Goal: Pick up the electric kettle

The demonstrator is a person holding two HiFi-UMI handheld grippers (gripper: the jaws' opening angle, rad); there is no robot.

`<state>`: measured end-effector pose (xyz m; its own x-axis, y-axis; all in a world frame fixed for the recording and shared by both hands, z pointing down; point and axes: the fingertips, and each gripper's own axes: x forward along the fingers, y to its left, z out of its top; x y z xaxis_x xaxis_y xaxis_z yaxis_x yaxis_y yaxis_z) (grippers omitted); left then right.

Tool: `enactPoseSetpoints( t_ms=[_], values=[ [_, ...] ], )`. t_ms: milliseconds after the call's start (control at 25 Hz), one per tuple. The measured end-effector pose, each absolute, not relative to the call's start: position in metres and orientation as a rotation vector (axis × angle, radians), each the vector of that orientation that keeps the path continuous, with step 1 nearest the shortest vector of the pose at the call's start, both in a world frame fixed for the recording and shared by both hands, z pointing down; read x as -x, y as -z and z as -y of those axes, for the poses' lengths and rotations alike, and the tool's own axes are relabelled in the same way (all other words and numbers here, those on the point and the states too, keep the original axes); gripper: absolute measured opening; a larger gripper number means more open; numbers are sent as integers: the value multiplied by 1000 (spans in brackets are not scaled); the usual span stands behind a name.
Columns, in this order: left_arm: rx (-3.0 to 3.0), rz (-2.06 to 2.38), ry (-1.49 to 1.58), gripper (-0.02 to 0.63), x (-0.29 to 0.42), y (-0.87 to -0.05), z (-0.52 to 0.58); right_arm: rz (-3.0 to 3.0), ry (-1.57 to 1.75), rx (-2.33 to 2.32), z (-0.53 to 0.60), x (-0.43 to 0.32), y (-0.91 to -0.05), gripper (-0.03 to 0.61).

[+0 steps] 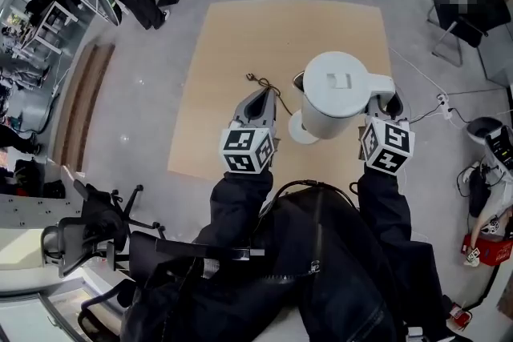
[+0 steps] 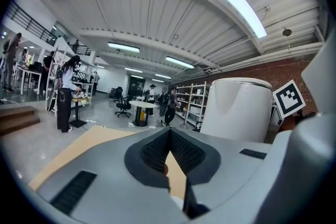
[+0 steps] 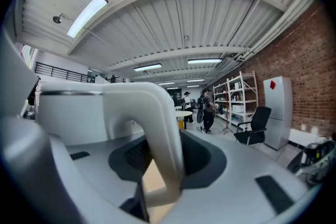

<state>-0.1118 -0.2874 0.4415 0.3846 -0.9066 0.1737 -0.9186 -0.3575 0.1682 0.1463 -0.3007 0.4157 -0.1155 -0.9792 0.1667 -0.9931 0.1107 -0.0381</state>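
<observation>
The white electric kettle (image 1: 333, 92) hangs above the tan tabletop (image 1: 240, 36), lifted off its round white base (image 1: 298, 130). My right gripper (image 1: 386, 105) is shut on the kettle's handle at the right side. In the right gripper view the curved handle (image 3: 157, 128) runs down between the jaws of the right gripper (image 3: 160, 147), with the kettle body (image 3: 73, 113) to the left. My left gripper (image 1: 258, 98) hovers left of the kettle, jaws together and holding nothing. In the left gripper view the left gripper (image 2: 169, 132) points past the kettle (image 2: 239, 107), which stands to its right.
A thin dark cord (image 1: 266, 84) lies on the tabletop behind the left gripper. A black office chair (image 1: 96, 232) stands at lower left. A power strip (image 1: 442, 102) with cables lies on the floor at right. People and desks are at the far left and top.
</observation>
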Motion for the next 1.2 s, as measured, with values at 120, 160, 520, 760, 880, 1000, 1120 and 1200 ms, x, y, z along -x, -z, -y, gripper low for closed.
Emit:
enactPoseSetpoints(
  t_ms=[120,160,520,760,880,1000,1120,1200],
  values=[
    [-2419,1631,-55,0,110,-433,289,2262,-209,-2022,300,-149,-412,140],
    [-2422,1636,-50,0,110,-430,290,2260,-206,-2021,300,-149,-412,141],
    [-2439,1664,-30,0,105,-418,297,2260,-201,-2037,302,-156,-410,141],
    [-2445,1660,-37,0,105,-421,297,2267,-190,-2038,304,-151,-413,141],
    [-2449,1660,-37,0,105,-419,297,2279,-171,-2045,304,-151,-409,140],
    [-2444,1666,-37,0,107,-420,299,2292,-185,-2052,305,-152,-409,140],
    [-2440,1670,-37,0,110,-421,299,2290,-191,-2054,305,-152,-411,140],
    [-2439,1669,-39,0,110,-421,298,2281,-182,-2053,305,-152,-412,140]
  ],
)
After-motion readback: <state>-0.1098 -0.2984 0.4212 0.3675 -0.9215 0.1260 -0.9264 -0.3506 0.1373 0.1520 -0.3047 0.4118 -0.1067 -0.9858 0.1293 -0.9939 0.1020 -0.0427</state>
